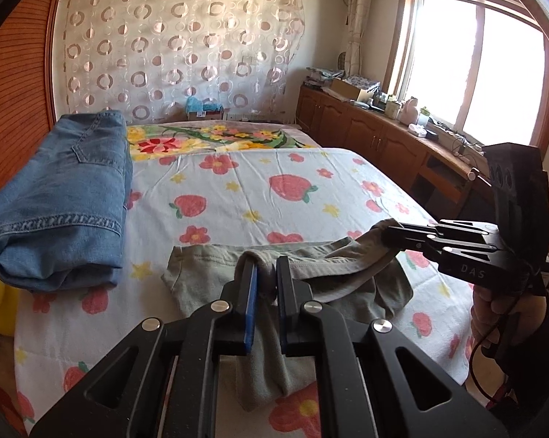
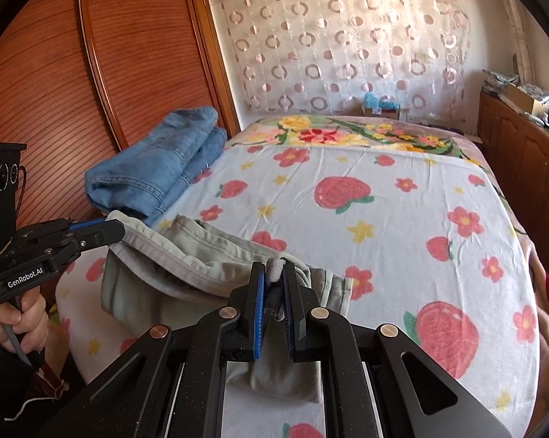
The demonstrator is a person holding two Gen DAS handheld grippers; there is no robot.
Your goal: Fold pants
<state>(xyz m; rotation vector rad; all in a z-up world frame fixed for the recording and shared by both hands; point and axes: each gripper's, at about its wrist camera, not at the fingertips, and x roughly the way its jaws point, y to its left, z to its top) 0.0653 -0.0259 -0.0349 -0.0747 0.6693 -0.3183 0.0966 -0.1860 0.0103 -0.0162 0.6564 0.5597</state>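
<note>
Grey-green pants (image 1: 347, 292) lie bunched near the front edge of the bed, also in the right wrist view (image 2: 186, 255). My left gripper (image 1: 265, 266) is shut on a fold of the pants' edge; it shows from the side in the right wrist view (image 2: 119, 228), pinching the cloth's left end. My right gripper (image 2: 274, 273) is shut on another bunch of the same edge; in the left wrist view it (image 1: 389, 233) grips the cloth's right end. The edge hangs slack between the two, lifted slightly off the sheet.
Folded blue jeans (image 1: 62, 197) sit at the bed's left side, also in the right wrist view (image 2: 157, 171). The strawberry-print sheet (image 1: 237, 197) covers the bed. A wooden wardrobe (image 2: 91, 73) stands left, wooden cabinets (image 1: 365, 131) right.
</note>
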